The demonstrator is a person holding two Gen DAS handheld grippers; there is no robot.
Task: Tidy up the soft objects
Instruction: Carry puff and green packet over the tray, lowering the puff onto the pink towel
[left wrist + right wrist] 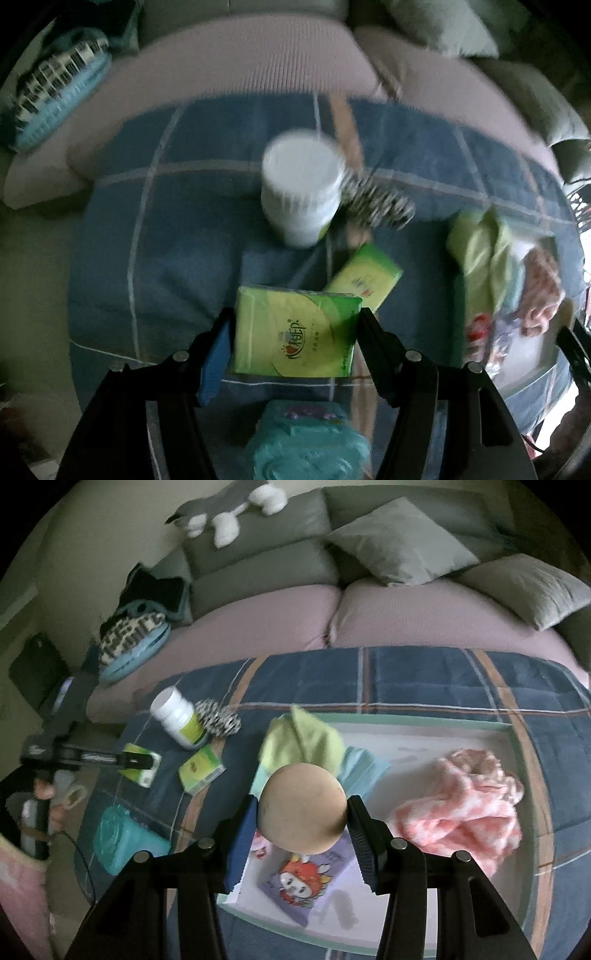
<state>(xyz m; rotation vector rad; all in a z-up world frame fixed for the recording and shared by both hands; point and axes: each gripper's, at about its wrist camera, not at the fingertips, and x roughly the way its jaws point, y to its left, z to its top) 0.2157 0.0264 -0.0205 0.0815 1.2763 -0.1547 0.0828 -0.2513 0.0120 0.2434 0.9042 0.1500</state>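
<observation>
My left gripper (295, 314) is shut on a green tissue pack (295, 330), held above the blue plaid blanket (166, 258); it also shows in the right wrist view (142, 762). A second green tissue pack (364, 282) lies just beyond it. My right gripper (301, 803) is shut on a tan ball (303, 808), held over the white tray (424, 734). The tray holds a green cloth (303, 740), a light blue cloth (360, 770), a pink fluffy cloth (465, 805) and a cartoon-print packet (310, 882).
A white bottle (299, 192) and a zebra-print item (376, 205) lie on the blanket. A teal wipes pack (310, 443) lies near me. The pink sofa seat (258, 620), grey cushions (402, 539) and a plush toy (229, 509) are behind.
</observation>
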